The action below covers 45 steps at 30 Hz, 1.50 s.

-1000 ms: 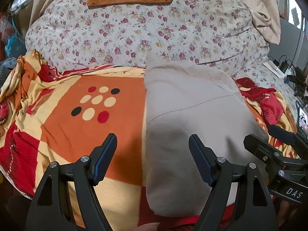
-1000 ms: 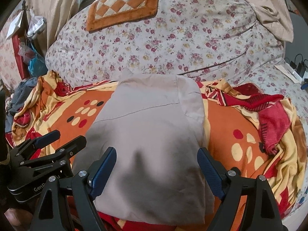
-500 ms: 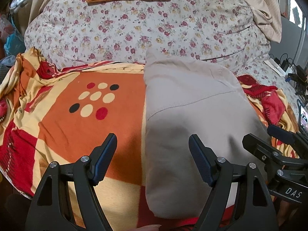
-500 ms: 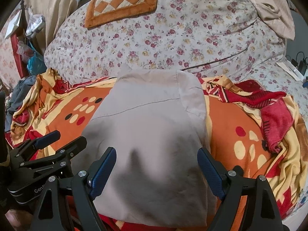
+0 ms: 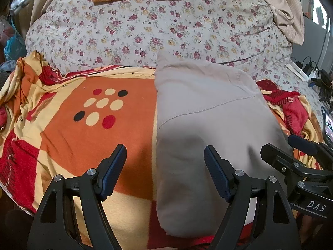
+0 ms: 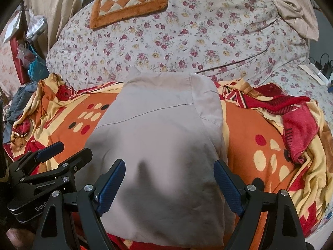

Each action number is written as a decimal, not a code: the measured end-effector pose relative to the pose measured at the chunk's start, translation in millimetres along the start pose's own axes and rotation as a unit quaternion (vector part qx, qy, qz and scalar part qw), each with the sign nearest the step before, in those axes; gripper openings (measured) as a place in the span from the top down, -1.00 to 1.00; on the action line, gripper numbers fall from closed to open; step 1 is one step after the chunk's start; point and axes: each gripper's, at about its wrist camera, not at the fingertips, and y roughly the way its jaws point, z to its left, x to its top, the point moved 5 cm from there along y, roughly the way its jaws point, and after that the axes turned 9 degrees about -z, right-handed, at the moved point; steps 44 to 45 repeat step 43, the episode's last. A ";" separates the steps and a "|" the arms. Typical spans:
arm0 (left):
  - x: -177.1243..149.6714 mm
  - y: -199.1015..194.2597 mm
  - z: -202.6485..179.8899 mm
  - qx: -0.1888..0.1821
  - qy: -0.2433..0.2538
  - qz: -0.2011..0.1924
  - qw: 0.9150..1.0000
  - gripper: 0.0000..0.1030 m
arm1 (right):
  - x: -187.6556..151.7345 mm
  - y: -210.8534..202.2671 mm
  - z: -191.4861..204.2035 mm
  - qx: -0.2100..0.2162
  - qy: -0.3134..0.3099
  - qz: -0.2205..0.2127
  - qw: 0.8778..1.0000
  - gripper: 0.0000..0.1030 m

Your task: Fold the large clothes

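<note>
A beige garment (image 5: 208, 114) lies folded into a long rectangle on an orange, red and yellow blanket (image 5: 72, 129); it also shows in the right wrist view (image 6: 162, 145). My left gripper (image 5: 165, 158) is open and empty, hovering over the garment's left edge near its near end. My right gripper (image 6: 169, 171) is open and empty above the garment's near part. Each gripper shows in the other's view: the right one (image 5: 301, 166) at the right, the left one (image 6: 47, 166) at the left.
A floral quilt (image 5: 156, 25) bulges behind the blanket, with an orange checked mat (image 6: 131, 0) on top. A crumpled red part of the blanket (image 6: 299, 125) lies right of the garment. Cables and chargers (image 5: 312, 73) sit far right. Bags and clothes (image 6: 31, 62) pile at the left.
Both grippers have lifted and tilted slightly, so the garment sits a little lower in view. The garment has not moved. Both stay open.
</note>
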 end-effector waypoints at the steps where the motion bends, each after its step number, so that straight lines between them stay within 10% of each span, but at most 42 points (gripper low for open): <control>1: 0.2 -0.2 -0.1 0.000 -0.001 0.000 1.000 -0.50 | 0.0 0.0 0.0 0.000 0.000 0.000 1.000 -0.65; 45: -2.1 1.5 5.1 -0.011 0.018 -0.002 1.000 -0.51 | -5.7 4.0 5.1 0.004 -0.004 0.007 1.000 -0.68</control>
